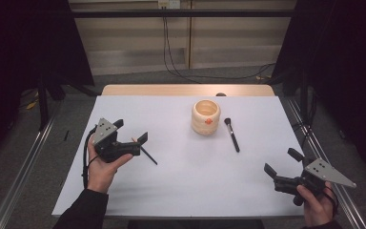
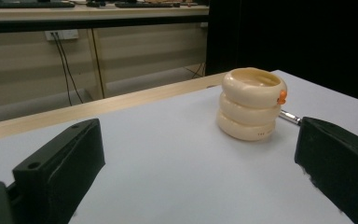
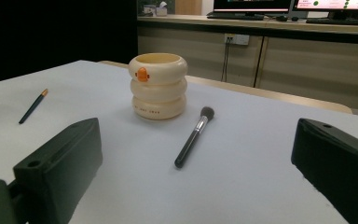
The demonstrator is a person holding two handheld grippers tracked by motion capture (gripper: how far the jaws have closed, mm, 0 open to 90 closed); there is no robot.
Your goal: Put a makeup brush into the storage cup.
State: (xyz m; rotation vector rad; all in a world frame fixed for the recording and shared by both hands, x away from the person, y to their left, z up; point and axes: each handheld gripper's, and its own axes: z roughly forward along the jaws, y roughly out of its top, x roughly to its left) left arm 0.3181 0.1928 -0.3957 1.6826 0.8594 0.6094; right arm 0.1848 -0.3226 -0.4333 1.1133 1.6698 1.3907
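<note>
Left gripper (image 1: 134,130): I hold it low over the white table (image 1: 181,181), on the near left side. Its jaws stand wide apart, with nothing between them.
Left hand (image 1: 102,164): I see it wrapped around the gripper body from below, the dark sleeve behind it.
Right gripper (image 1: 281,162): I hold it above the near right corner of the table. Its jaws are spread wide, with nothing clamped.
Right hand (image 1: 317,202): it grips the handle, at the table's near right edge.
Thin brush (image 1: 145,152): it lies flat on the table just beside and under the left gripper's right jaw, its dark handle running out toward the table's middle. In the right gripper view the thin brush (image 3: 31,107) lies far to the left of that gripper, its orange-tipped end pointing away.
Holder (image 1: 205,116): a cream cup of three stacked rings with a small orange mark, upright, ahead and to the right of the left gripper and well apart from it; from the right gripper it stands ahead and left of centre.
Makeup brush (image 1: 232,134): it lies flat, just beside the holder, between the holder and the right gripper, bristles at the far end, handle toward the right gripper. In the left gripper view its metal ferrule (image 2: 290,117) shows from behind the holder.
</note>
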